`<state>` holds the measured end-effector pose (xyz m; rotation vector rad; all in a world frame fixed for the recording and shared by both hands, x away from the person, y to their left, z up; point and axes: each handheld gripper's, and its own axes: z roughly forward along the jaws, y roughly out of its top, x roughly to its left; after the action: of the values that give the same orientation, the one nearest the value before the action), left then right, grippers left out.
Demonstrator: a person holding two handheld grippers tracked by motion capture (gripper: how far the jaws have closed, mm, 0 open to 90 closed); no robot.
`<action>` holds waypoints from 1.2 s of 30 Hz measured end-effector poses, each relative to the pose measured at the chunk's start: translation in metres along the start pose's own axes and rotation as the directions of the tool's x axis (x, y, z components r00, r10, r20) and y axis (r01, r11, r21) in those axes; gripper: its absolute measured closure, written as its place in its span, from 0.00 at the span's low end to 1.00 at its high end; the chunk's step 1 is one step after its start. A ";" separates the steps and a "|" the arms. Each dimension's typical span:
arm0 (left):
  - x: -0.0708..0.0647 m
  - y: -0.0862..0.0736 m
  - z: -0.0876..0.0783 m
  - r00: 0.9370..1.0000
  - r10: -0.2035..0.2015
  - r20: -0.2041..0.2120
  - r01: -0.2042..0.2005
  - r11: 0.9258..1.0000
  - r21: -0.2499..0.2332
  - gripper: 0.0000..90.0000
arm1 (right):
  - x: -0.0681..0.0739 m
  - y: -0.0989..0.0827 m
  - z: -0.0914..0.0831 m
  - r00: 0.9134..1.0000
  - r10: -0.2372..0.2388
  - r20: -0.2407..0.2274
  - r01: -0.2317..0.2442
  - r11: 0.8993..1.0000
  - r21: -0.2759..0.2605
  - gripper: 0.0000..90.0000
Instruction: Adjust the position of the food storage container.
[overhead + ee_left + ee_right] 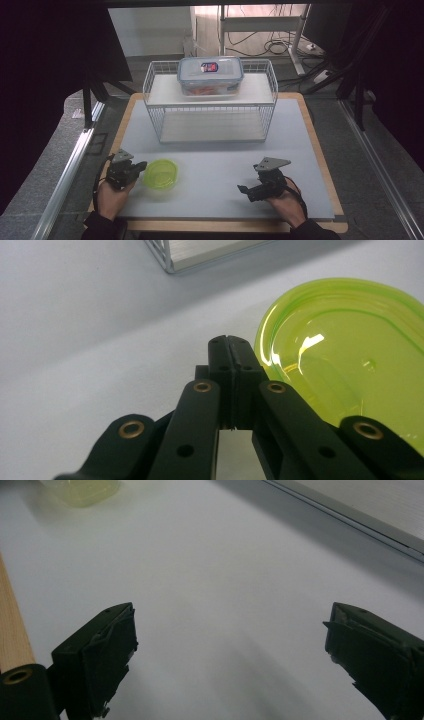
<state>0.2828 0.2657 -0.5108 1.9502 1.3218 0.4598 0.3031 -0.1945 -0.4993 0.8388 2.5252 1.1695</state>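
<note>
A translucent lime-green shallow dish (160, 174) lies on the grey mat at the front left. My left gripper (141, 165) is shut with nothing between its jaws, and its tip is right at the dish's left rim. In the left gripper view the closed jaws (230, 342) sit against the edge of the green dish (350, 355); I cannot tell whether they touch it. My right gripper (245, 192) rests at the front right and points left. Its jaws (230, 615) stand wide open over bare mat, with the green dish (82, 490) far off.
A white wire rack (210, 100) stands at the back of the mat (225, 160). On its upper shelf sits a clear lidded box (210, 75) with orange contents. The rack's base edge (200, 252) is ahead of the left gripper. The table's wooden edge (12, 630) runs beside the right gripper.
</note>
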 end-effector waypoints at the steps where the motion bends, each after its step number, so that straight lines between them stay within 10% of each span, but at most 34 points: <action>1: 0.003 -0.002 -0.001 1.000 0.001 -0.010 -0.001 1.000 0.007 1.00 | 0.000 0.000 0.000 1.000 0.001 0.001 -0.001 1.000 -0.002 0.07; 7: 0.016 -0.014 -0.002 0.999 -0.011 0.051 0.008 0.999 0.053 1.00 | -0.001 0.000 0.000 1.000 0.001 0.003 -0.001 1.000 -0.002 0.07; 22: -0.017 -0.016 0.015 0.982 0.078 0.169 -0.103 0.984 0.145 1.00 | 0.000 0.000 0.001 1.000 -0.001 0.009 0.001 1.000 0.001 0.07; 36: -0.060 0.001 0.041 0.949 0.195 0.247 -0.242 0.954 0.175 1.00 | -0.001 -0.001 0.003 1.000 0.001 0.018 -0.001 1.000 0.016 0.07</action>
<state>0.2848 0.1960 -0.5314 2.2586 1.0433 0.2016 0.3046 -0.1935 -0.5024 0.8508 2.5232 1.1390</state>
